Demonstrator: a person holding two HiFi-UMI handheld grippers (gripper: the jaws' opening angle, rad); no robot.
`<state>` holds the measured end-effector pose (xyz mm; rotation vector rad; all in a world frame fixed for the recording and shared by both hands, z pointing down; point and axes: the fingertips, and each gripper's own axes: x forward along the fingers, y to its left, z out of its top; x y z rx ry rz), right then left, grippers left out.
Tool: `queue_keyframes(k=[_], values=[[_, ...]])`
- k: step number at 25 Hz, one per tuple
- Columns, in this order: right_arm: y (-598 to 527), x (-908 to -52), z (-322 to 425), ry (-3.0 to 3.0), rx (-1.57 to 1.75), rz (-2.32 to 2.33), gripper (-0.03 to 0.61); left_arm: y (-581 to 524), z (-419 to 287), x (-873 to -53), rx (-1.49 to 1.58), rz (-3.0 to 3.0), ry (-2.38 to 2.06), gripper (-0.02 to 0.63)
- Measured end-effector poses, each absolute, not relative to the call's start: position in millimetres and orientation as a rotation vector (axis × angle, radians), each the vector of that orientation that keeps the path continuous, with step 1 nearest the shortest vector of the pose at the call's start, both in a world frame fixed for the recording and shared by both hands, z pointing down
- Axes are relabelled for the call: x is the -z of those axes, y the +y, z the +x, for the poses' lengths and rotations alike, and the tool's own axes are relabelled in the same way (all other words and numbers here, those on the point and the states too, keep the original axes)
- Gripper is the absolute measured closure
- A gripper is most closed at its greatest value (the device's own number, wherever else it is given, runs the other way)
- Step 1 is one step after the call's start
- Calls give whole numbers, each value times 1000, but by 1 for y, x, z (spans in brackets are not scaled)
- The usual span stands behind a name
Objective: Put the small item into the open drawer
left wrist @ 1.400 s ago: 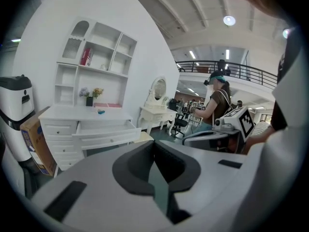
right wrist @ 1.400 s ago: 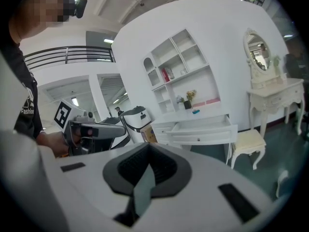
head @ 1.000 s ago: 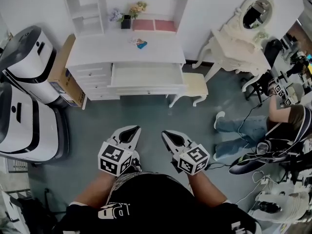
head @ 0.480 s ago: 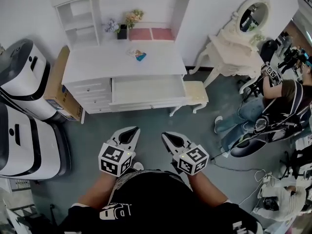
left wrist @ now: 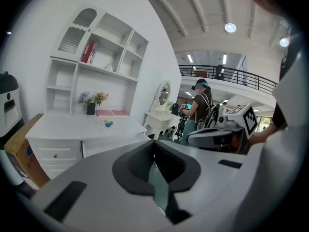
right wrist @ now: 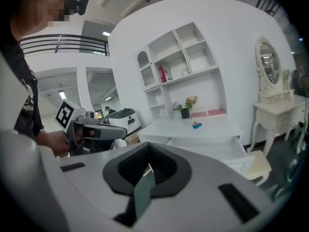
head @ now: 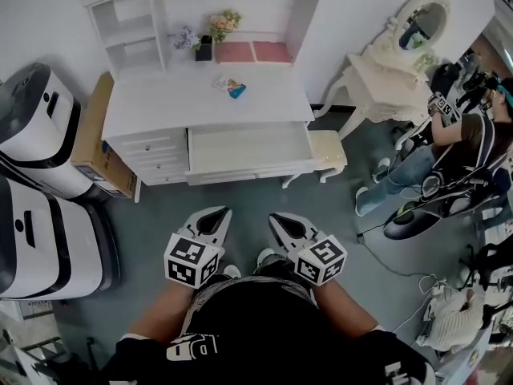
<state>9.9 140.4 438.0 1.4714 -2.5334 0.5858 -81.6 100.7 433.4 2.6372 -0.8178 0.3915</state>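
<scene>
The small item (head: 231,87), a blue and pale packet, lies on the white desk top (head: 160,103) far ahead of me; it also shows in the left gripper view (left wrist: 107,123) and the right gripper view (right wrist: 195,125). Below the desk top the wide middle drawer (head: 248,151) stands pulled out, with nothing visible inside. My left gripper (head: 213,217) and right gripper (head: 284,220) hang side by side close to my body, well short of the desk. Both are shut and hold nothing.
Two white machines (head: 32,135) and a cardboard box (head: 92,139) stand left of the desk. A cream stool (head: 329,152) sits by the drawer's right end. A vanity table with a mirror (head: 393,62) and a seated person (head: 457,147) are at the right, with cables on the floor.
The desk has shifted slightly in the head view as my head moved. The seated person at the right has changed position. Both grippers stay shut in the same place.
</scene>
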Motion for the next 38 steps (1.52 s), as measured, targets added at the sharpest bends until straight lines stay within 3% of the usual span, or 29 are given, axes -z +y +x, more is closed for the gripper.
queue_keyframes(k=[19, 38], values=[[71, -437, 1, -2586, -571, 1417, 569, 50, -102, -442, -379, 2572, -931, 600], [-36, -436, 81, -2601, -615, 1467, 569, -54, -26, -441, -419, 2564, -931, 600]])
